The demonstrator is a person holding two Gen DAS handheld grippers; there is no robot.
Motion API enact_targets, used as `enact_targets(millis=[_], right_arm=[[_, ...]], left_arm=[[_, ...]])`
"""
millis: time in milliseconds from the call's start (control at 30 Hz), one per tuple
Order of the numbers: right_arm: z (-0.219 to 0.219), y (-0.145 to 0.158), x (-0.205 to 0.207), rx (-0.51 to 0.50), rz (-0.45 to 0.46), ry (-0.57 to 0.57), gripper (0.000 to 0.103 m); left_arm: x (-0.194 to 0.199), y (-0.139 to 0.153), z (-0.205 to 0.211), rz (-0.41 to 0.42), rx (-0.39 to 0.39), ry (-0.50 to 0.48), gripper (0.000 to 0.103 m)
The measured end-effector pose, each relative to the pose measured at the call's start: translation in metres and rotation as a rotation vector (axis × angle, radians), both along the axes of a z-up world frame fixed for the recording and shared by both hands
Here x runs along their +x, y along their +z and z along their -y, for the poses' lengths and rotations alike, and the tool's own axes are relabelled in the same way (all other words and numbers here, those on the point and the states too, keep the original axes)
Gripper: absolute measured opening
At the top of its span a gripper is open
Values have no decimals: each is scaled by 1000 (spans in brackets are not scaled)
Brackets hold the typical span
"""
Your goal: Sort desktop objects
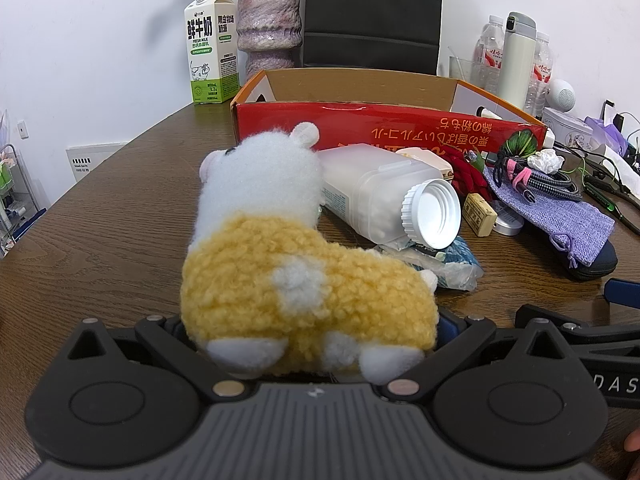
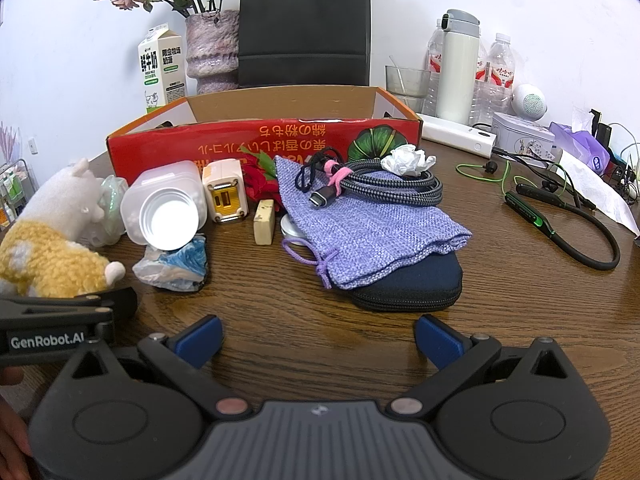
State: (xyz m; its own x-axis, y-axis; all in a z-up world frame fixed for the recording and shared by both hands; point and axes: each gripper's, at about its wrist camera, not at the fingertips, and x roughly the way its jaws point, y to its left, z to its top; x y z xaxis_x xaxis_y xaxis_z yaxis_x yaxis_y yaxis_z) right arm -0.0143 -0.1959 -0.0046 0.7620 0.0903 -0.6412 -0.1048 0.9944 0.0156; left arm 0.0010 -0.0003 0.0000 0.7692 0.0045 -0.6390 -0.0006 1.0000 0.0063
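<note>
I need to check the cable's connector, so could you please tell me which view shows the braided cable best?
The right wrist view: the braided cable lies coiled on the purple pouch, connector visible. The left wrist view shows it small near the right edge.

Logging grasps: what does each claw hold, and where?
Left claw grips the yellow-and-white plush alpaca by its rear end. Right claw is open, empty.

Office: cluttered desk [image 2: 500, 300], chair [image 2: 304, 24].
</note>
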Motion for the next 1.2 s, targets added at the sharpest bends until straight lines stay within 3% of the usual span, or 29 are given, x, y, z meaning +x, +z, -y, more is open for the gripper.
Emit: enact_targets(millis=[567,700,1000,1067,1200], right_arm=[[1,-2,1,-1,0,4,103],[1,-1,1,-3,-9,18,103],[10,2,-7,-13,-59,99,103],[13,4,-14,-7,-72,100,102],[23,18,-39,66,32,123,96]], left_arm=[[-1,0,3,2,6,1,103],[-2,4,0,-30,18,-7,103],[-32,10,-7,-62,-40,-58,103],[-46,16,-7,-33,-31,-80,103],[-69,36,-9,66,-40,-152,103]])
